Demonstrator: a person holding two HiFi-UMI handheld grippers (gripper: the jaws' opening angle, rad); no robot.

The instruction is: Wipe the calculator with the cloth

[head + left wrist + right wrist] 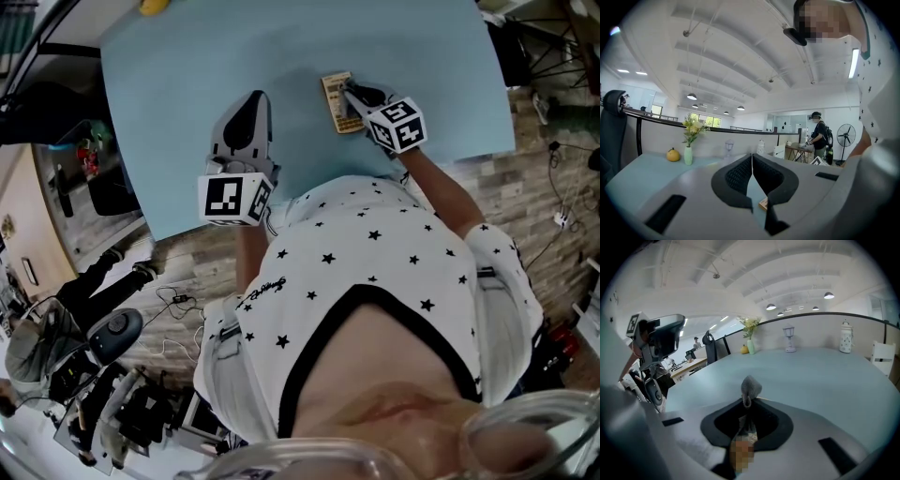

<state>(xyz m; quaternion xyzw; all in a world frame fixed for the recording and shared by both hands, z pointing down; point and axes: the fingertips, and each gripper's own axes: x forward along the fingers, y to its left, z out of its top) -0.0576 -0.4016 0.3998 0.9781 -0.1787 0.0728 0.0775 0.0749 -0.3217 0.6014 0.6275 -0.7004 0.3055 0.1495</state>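
On counter's [169, 112] right side, right claw [747, 402] pinches the soft, limp cloth [751, 386] over calculator [335, 105]. Left claw [752, 158] is closed, empty. Calculator prob. light & skiddy, so brace its edge.

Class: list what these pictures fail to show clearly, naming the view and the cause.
- Calculator keys: head view, too small, part under the right gripper.
- Calculator, left gripper view: only a corner shows past the jaws.
- Cloth lower part: right gripper view, blurred patch.
- Yellow thing: head view, cut by top edge.
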